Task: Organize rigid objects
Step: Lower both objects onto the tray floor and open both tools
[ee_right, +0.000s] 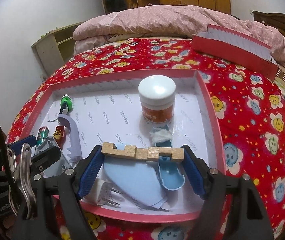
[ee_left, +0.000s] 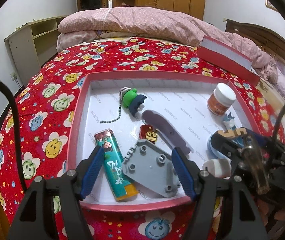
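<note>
Bedroom, red smiley quilt (ee_right: 252, 108): a red-rimmed box tray (ee_right: 210, 108) of small hard things lies under both claws.

Right gripper (ee_right: 142, 153) is clamped on the notched wooden block (ee_right: 142, 152), pale, square-cut, held level across its ends above the light blue shell (ee_right: 130, 178); lower it flat into the bare floor ahead, short of the white-capped jar (ee_right: 156, 100), then release. Left gripper (ee_left: 137, 160) stands spread and empty, its fingers either side of the teal lighter (ee_left: 114, 164) and grey plate (ee_left: 152, 166).
</note>
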`<state>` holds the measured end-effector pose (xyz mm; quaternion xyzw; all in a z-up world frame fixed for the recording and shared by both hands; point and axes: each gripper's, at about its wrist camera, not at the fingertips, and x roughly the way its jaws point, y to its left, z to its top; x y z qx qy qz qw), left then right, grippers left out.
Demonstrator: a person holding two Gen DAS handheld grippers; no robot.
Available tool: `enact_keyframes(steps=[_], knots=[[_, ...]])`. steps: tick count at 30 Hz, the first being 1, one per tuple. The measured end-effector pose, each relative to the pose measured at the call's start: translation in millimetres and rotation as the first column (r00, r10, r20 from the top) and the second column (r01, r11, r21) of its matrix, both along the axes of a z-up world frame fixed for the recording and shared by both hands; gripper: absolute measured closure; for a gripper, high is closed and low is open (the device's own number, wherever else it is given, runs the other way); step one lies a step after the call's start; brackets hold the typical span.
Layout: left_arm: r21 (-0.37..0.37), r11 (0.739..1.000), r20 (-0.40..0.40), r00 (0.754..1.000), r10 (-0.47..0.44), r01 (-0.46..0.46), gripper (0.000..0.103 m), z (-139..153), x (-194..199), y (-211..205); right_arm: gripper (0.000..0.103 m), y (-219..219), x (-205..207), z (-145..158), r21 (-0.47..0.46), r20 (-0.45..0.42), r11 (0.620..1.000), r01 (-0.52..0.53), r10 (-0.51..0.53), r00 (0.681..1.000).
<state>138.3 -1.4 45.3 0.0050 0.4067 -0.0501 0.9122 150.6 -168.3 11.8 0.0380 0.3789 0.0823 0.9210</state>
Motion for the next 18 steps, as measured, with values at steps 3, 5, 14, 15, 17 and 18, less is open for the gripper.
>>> enact_keyframes(steps=[3,5,14,15,17,18], knots=[[0.006,1.0,0.001,1.0,0.0,-0.001,0.03,-0.1,-0.3,0.2,0.024,0.3,0.0,-0.3,0.001,0.0,1.0,0.0,0.0,1.0],[0.011,1.0,0.004,1.0,-0.001,0.001,0.03,-0.3,-0.5,-0.3,0.024,0.0,-0.3,-0.2,0.002,0.002,1.0,0.0,0.0,1.0],[0.008,1.0,-0.036,0.999,-0.003,0.003,0.022,-5.7,1.5,0.4,0.024,0.1,-0.5,-0.1,-0.005,0.022,1.0,0.001,0.0,1.0],[0.008,1.0,-0.037,0.999,-0.003,0.003,0.022,-5.8,1.3,0.2,0.024,0.2,-0.9,-0.3,-0.005,0.024,1.0,0.001,-0.001,1.0],[0.008,1.0,-0.036,0.999,-0.004,0.005,0.022,-6.0,0.9,0.4,0.024,0.3,-1.4,-0.3,-0.005,0.029,1.0,0.002,-0.002,1.0],[0.007,1.0,-0.037,0.999,-0.005,0.005,0.022,-5.9,1.0,0.5,0.024,0.3,-1.5,-0.1,-0.004,0.03,1.0,0.002,-0.002,1.0]])
